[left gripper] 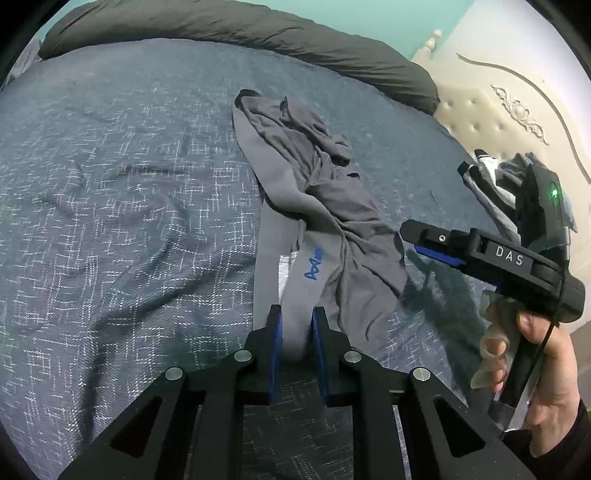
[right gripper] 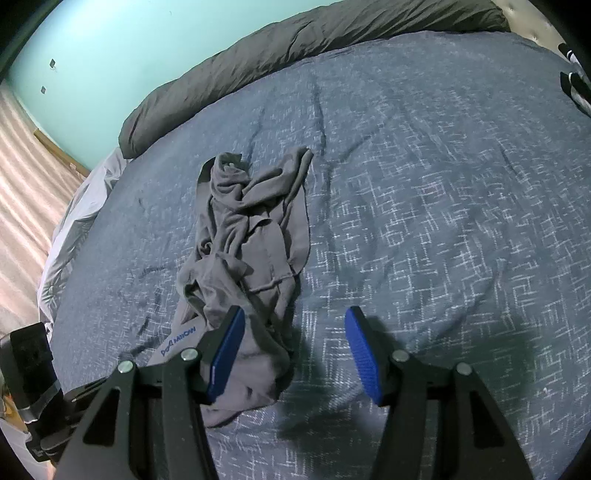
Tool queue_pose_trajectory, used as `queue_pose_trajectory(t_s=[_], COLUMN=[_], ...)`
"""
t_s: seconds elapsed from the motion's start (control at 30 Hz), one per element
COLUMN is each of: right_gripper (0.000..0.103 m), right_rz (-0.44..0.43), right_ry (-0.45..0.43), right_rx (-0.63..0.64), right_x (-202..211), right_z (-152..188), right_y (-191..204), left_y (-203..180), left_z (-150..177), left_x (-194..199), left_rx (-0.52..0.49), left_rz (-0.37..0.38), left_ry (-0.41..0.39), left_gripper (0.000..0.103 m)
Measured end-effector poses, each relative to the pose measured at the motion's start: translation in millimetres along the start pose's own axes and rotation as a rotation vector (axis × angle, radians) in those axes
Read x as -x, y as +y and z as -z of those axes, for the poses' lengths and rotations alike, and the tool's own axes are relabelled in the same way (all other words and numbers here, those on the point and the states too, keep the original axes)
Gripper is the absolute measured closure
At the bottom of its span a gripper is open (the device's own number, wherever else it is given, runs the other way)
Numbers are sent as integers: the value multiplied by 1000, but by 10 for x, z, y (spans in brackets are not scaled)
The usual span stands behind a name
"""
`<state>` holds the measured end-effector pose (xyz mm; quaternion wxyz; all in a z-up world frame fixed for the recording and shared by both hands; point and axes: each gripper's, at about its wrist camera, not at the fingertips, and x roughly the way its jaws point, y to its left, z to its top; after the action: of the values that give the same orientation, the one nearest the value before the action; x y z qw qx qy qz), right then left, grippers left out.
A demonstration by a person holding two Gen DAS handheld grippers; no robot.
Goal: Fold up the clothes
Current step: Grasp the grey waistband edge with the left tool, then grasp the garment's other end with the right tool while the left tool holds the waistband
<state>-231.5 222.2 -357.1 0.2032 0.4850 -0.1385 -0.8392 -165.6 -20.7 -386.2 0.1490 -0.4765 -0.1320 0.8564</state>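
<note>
Across the middle of both views, we are looking at a bed covered by a blue-grey bedspread (left gripper: 122, 206) with a pale crosshatch weave, lying in soft wrinkles. Along its far edge, from ten to one o'clock in the left wrist view, a dark grey duvet (left gripper: 236, 26) is lying in a long roll against a turquoise wall (right gripper: 92, 48). At two o'clock, a cream tufted headboard (left gripper: 491, 110) with carved scrollwork is rising behind a small heap of black-and-white clothes (left gripper: 491, 177).

Our task item, the crumpled grey underwear (left gripper: 325, 206), is stretching from the centre toward six o'clock, its lighter waistband (left gripper: 295, 291) carrying blue lettering. We are pinching that waistband with the left gripper (left gripper: 297, 325), its blue pads closed on the fabric. Our right gripper (right gripper: 295, 350) is hovering with its jaws spread apart, one pad over the garment's near edge, the other above bare bedspread, gripping nothing. At four o'clock in the left wrist view, our right hand (left gripper: 546, 373) is grasping its handle. At nine o'clock in the right wrist view, striped light is falling on the floor (right gripper: 22, 206).
</note>
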Motion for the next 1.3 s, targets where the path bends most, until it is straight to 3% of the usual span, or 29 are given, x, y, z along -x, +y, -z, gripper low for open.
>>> queue_pose_trajectory(t_s=[0.27,0.67,0.83,0.9,1.1,1.2,1.23,1.3], right_gripper=[46,46,45,36,36,36,37,56], right_rz=[-1,26,47,62,26,60,59,58], right_ry=[4,-23,4,18,70,96,105,121], right_rx=[13,48,146,203,259,306,316,336], right_x=[-29,38,-127,-246,-690,-936,-1000,-1127], right_z=[8,-129,-556,-754,-1256,-1338,-1348,-1369], right_y=[79,153,363,471,735,843,853,873], left_y=[26,351,512,549,654,665,669,693], left_z=[2,-126,-129,-134,-133,-128,-126,-123], left_x=[73,401,501,518,548,556,556,566], left_rx=[-26,78,125,145,185,184,184,191], left_rz=[15,32,38,42,58,63,64,67], left_ry=[-13,-111,-136,-146,-159,-157,-155,-155], left_gripper=[90,90,90,90,90,90,90,90])
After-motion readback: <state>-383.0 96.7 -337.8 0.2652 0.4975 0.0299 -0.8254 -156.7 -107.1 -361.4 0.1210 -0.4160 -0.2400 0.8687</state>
